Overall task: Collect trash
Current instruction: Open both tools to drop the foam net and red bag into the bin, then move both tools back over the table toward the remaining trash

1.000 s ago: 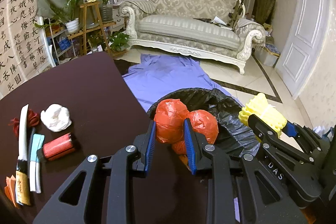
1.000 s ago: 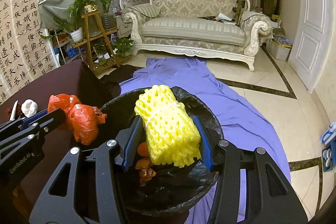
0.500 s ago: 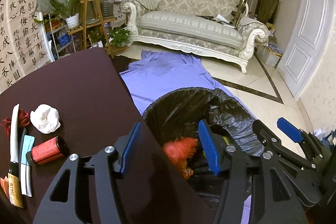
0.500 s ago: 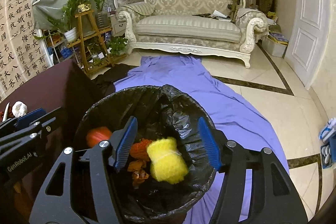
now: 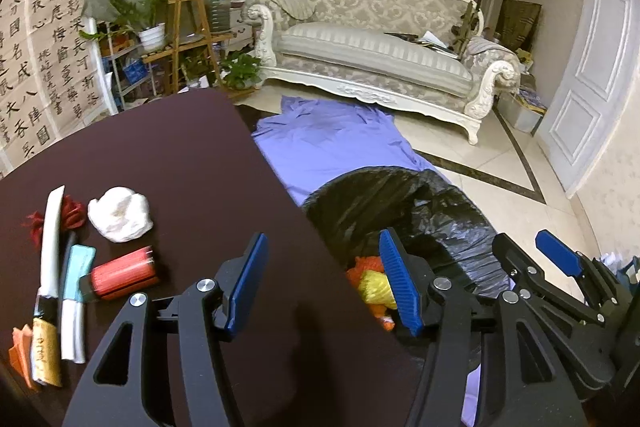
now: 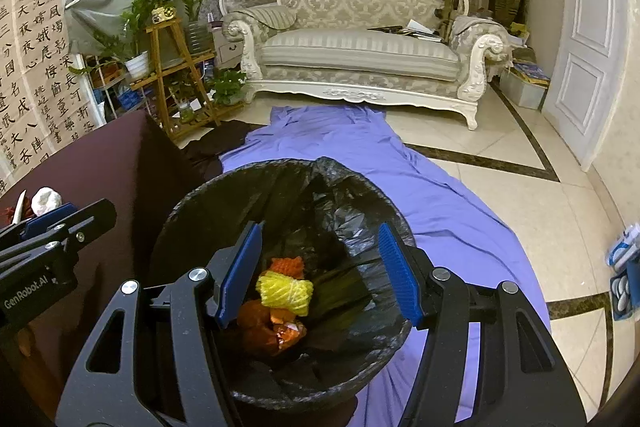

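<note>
Both grippers, left (image 5: pixel 324 281) and right (image 6: pixel 320 267), now gape empty over the bin (image 6: pixel 208 195); a second ago they clamped the orange bag and yellow net. Net (image 6: pixel 286 293) and bag (image 6: pixel 256 317) lie crumpled at the bin bottom. White wad (image 5: pixel 120 213) sits on the table (image 5: pixel 180 155).

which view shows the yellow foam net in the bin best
The right wrist view: the yellow foam net lies fully visible inside the bin. In the left wrist view the table edge and a gripper finger hide most of it.
</note>
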A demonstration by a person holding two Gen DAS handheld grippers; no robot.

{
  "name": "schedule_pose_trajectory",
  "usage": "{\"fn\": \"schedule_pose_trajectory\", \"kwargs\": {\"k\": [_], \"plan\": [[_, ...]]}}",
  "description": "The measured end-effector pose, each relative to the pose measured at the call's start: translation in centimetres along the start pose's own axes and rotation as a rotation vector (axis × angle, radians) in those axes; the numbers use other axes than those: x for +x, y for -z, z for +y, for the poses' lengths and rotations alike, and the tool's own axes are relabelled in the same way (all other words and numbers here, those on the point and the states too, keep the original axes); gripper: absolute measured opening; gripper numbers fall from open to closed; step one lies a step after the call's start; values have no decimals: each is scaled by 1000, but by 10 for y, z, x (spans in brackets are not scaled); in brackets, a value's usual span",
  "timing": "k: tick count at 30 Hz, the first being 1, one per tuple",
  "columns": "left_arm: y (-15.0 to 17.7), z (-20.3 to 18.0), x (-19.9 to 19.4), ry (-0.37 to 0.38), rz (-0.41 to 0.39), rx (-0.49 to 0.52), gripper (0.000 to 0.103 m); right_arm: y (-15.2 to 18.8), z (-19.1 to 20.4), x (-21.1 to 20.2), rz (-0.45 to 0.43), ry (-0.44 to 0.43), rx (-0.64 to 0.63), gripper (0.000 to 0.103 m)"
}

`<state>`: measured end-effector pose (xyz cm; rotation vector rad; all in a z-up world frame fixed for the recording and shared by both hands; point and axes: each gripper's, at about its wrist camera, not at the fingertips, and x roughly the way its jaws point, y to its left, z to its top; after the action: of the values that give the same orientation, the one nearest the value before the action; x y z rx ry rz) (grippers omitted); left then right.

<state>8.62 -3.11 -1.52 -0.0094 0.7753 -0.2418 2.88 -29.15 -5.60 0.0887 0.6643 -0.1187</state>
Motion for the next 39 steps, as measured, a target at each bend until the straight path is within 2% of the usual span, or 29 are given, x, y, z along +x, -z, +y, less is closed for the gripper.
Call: {"fn": "schedule_pose_trajectory", "kwargs": {"k": [16,28,39], "plan": [[25,81,-54,-113,-9,-112,57,11,78,-27,12,-134,-105,59],[61,143,-102,-213,-29,-216,57,29,140,-56,30,-252,-205,59],[92,197,-122,-300,-4,-309,59,53,203,-80,61,-365,-338,59]]}}
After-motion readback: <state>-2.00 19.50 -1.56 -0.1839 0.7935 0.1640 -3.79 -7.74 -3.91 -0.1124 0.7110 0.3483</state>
